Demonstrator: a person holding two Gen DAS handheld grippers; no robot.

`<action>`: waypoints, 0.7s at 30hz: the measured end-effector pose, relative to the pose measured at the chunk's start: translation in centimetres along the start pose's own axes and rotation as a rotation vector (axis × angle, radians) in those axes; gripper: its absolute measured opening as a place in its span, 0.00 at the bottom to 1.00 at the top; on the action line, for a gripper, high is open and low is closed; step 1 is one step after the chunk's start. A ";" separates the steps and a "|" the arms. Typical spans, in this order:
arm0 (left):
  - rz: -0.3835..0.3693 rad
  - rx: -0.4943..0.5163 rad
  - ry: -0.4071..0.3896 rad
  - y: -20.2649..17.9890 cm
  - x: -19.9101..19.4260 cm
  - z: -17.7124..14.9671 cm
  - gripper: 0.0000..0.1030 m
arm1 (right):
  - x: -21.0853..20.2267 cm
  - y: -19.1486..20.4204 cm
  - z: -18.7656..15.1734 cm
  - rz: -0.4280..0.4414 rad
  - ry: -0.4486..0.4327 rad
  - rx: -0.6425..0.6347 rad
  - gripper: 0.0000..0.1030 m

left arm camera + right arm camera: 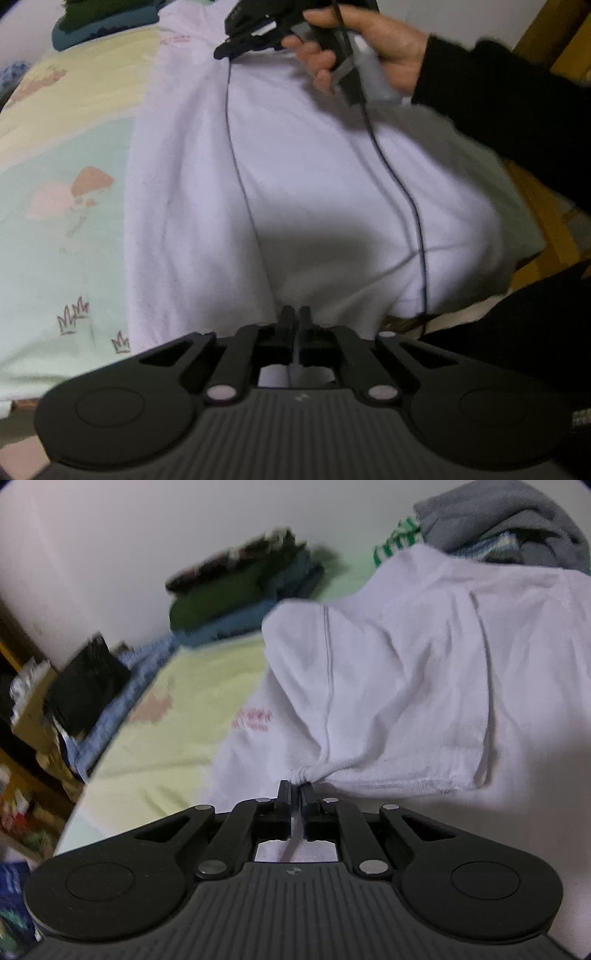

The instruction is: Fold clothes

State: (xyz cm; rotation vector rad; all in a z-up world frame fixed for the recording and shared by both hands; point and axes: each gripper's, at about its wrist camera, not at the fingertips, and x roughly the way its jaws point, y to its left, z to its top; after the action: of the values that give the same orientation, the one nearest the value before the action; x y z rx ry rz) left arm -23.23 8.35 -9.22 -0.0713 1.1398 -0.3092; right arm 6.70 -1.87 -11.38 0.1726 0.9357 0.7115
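A white garment lies spread over the bed, with small red print near one edge. My left gripper sits at its near edge with the fingers pressed together and a thin fold of white cloth between them. My right gripper is shut on a bunched corner of the same garment, which is lifted and folded over itself. In the left wrist view the right gripper appears at the garment's far end, held by a hand in a black sleeve.
The bed sheet is pastel yellow and green with cartoon prints. A folded stack of dark clothes sits by the wall. A loose grey pile lies beyond the garment. Black cables trail across the cloth. Cluttered wooden shelves stand left.
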 end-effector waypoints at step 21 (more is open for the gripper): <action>-0.038 0.403 0.003 2.6 0.9 3.6 0.40 | -16.9 4.2 -19.4 0.057 0.163 -0.134 0.31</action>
State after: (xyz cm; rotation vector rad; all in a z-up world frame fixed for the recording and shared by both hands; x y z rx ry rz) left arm -19.07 10.24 -9.09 0.2629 1.0613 -0.5670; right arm -17.04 -12.37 -9.76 0.0229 1.0381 0.8476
